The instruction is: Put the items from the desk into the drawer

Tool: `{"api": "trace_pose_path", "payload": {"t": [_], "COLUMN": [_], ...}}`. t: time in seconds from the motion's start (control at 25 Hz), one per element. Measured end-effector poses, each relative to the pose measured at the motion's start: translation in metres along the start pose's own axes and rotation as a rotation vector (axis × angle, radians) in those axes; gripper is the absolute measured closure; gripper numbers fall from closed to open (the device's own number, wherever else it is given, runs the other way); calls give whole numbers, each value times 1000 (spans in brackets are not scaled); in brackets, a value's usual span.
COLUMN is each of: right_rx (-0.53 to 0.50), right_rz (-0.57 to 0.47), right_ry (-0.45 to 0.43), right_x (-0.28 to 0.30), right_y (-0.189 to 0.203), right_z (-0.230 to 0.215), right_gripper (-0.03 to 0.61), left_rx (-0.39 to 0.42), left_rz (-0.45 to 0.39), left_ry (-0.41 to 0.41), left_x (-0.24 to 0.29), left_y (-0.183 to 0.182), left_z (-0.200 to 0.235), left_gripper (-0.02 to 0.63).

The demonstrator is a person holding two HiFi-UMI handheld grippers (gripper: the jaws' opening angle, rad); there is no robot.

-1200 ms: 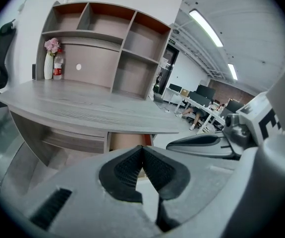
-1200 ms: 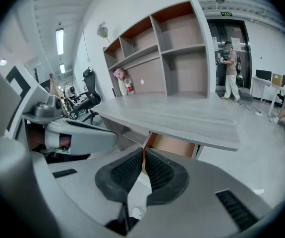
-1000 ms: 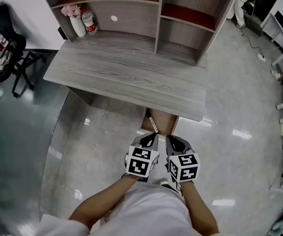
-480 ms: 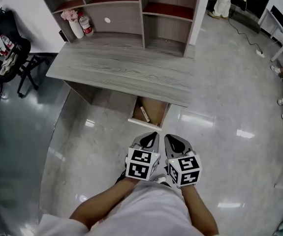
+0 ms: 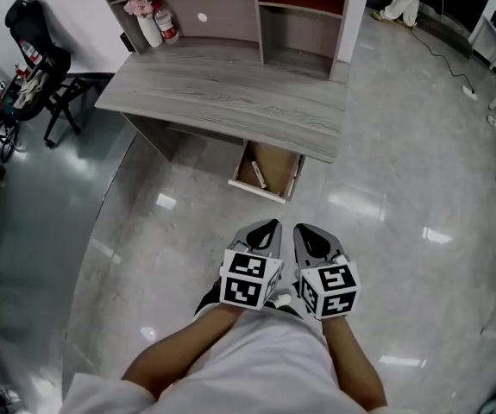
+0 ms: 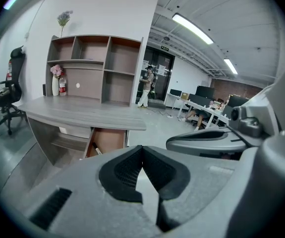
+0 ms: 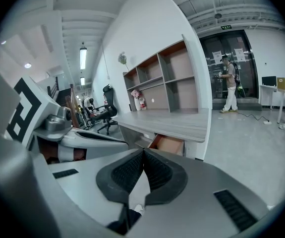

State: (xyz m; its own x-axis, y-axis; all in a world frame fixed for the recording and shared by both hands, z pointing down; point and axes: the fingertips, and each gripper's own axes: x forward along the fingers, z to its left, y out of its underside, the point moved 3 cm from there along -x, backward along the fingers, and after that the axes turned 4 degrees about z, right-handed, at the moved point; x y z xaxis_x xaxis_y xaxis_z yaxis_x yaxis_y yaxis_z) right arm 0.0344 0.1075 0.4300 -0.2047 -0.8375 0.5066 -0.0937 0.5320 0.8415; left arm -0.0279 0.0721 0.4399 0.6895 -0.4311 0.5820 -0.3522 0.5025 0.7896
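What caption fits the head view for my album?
Left gripper and right gripper, both shut, facing a desk with an open drawer.

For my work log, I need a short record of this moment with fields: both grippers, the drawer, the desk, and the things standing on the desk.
left gripper: jaws together, nothing between them
right gripper: jaws together, nothing between them
position of grippers: side by side over the glossy grey floor, apart from the desk
brown drawer: pulled open under the desk
in drawer: one slim light stick-like item
grey wood-grain desk: white vase with pink flowers and red-and-white bottle at its far left corner
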Motion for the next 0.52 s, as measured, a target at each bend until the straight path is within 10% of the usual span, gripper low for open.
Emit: {"api": "trace_pose_path", "payload": {"t": [0.52], "right_rx": [-2], "right_rz": [-2], "right_ry": [-18], "right_x": [-12], "right_y": [8], "right_z": [4], "right_gripper": [577], "left_rx": [8], "left_rz": [-4], "left_ry": [-7], "left_x": [-9], "left_y": [7], "left_z": [-14], "left_gripper": [612]}}
